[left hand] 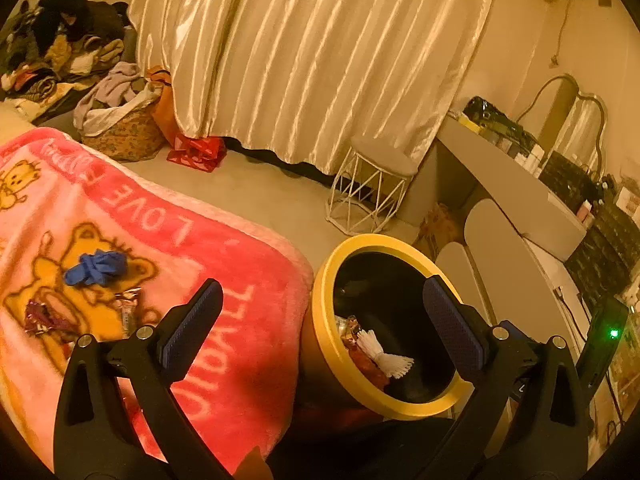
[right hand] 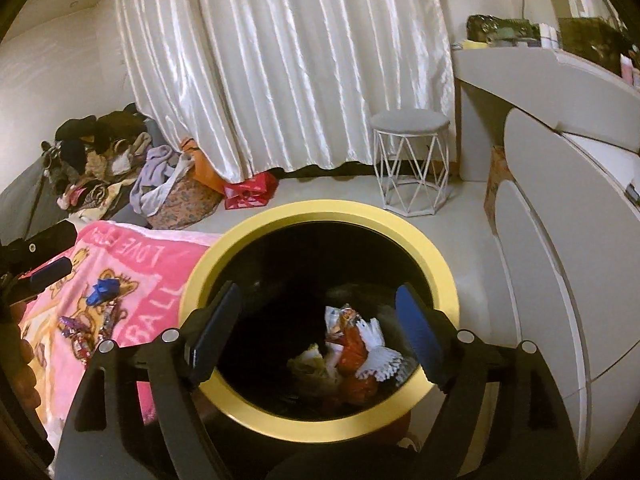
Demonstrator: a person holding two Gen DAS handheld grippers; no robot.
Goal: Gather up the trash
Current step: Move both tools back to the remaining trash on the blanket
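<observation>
A black bin with a yellow rim (left hand: pixel 328 276) (right hand: pixel 320 210) stands on the floor beside the bed and holds wrappers and white paper (left hand: pixel 378 354) (right hand: pixel 352 348). A crumpled blue glove (left hand: pixel 96 267) (right hand: pixel 103 290) and shiny wrappers (left hand: pixel 42 318) (right hand: pixel 82 330) lie on the pink blanket (left hand: pixel 224 280) (right hand: pixel 148 256). My left gripper (left hand: pixel 322 316) is open and empty, straddling the blanket's edge and the bin. My right gripper (right hand: pixel 320 324) is open and empty, right above the bin's mouth.
A white wire stool (left hand: pixel 370 192) (right hand: pixel 412 168) stands by the satin curtain (left hand: pixel 304 52). A laundry basket (left hand: pixel 120 128) and a clothes pile (left hand: pixel 60 48) sit at the back left. A grey dresser (left hand: pixel 512 200) (right hand: pixel 560 240) lines the right.
</observation>
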